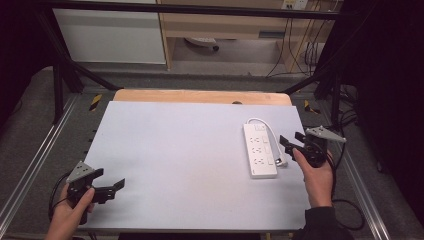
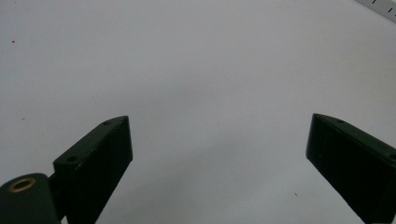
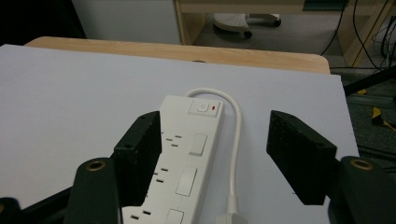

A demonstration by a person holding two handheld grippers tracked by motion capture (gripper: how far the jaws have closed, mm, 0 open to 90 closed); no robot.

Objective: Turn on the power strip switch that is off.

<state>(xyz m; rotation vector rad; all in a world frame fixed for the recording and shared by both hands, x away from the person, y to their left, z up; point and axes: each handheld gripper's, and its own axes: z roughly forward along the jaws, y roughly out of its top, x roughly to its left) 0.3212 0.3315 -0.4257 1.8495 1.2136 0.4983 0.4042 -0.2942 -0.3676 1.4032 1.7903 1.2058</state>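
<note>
White power strip [image 1: 259, 150] lying untouched, right of frame; right gripper [image 1: 289, 145] hovering beside it, jaws spread; left gripper [image 1: 111, 186] idling lower left, jaws apart, nothing held.

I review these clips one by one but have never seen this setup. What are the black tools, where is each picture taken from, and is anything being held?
A person holds a hand-operated two-jaw gripper in each hand. The high view looks down on the table: left gripper near its front left corner, right gripper at the right. The other two pictures come from cameras riding on each gripper, looking along its black jaws. A white power strip with its cord lies flat on the table. The right gripper's jaws stand open near it, not touching. The left gripper is open over bare surface. Nothing is held.
</note>
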